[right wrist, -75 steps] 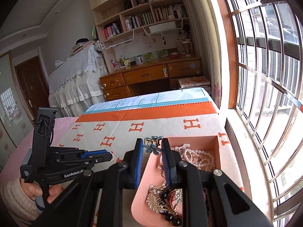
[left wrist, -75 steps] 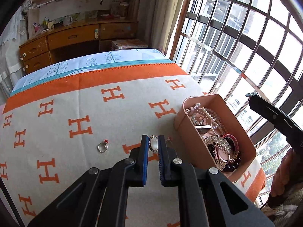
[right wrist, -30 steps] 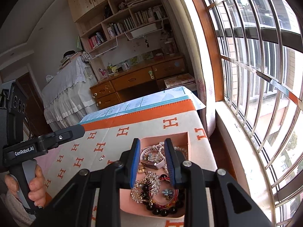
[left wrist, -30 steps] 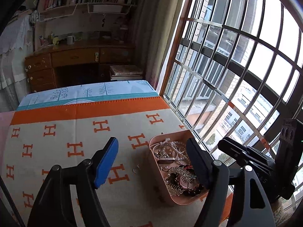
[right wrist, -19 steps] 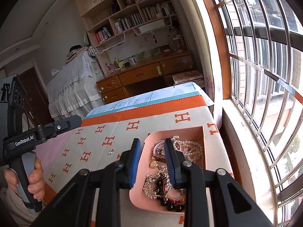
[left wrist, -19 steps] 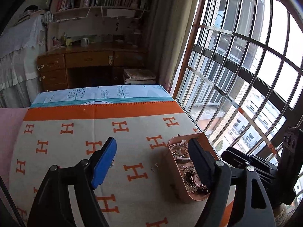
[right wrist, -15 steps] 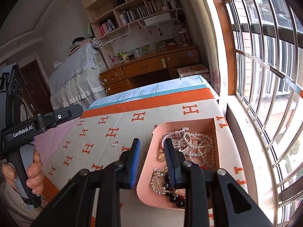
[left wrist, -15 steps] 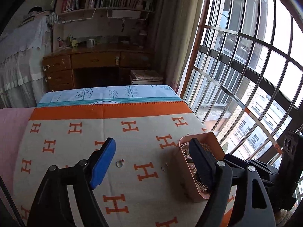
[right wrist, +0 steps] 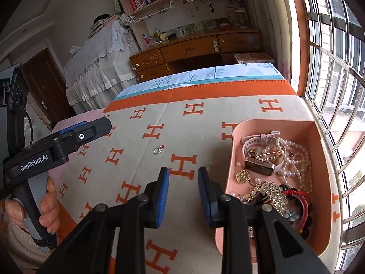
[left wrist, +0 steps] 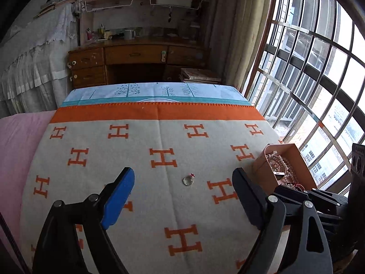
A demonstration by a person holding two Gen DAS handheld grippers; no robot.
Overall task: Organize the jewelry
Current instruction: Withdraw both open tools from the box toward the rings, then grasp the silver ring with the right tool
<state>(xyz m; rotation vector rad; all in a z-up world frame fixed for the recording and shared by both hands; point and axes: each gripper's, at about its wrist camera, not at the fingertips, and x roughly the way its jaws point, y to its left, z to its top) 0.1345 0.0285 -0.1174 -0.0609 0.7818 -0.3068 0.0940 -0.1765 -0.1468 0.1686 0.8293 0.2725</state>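
Ring point(left wrist: 189, 180) sits alone on the blanket point(left wrist: 146, 166), dead ahead betw. the left gripper point(left wrist: 183, 186) jaws, which have just been opening and stand spread, nothing in them. I'd drop straight down, straddle the band, close slow so it doesn't skid on the weave. Since 2.5 s ago that gripper was pinched on a piece; now it's empty.

Right view: right gripper point(right wrist: 183, 193) part open, empty, hovering beside the tray point(right wrist: 237, 127), ring point(right wrist: 159, 149) well ahead. Earlier it held a flower piece over the tray.
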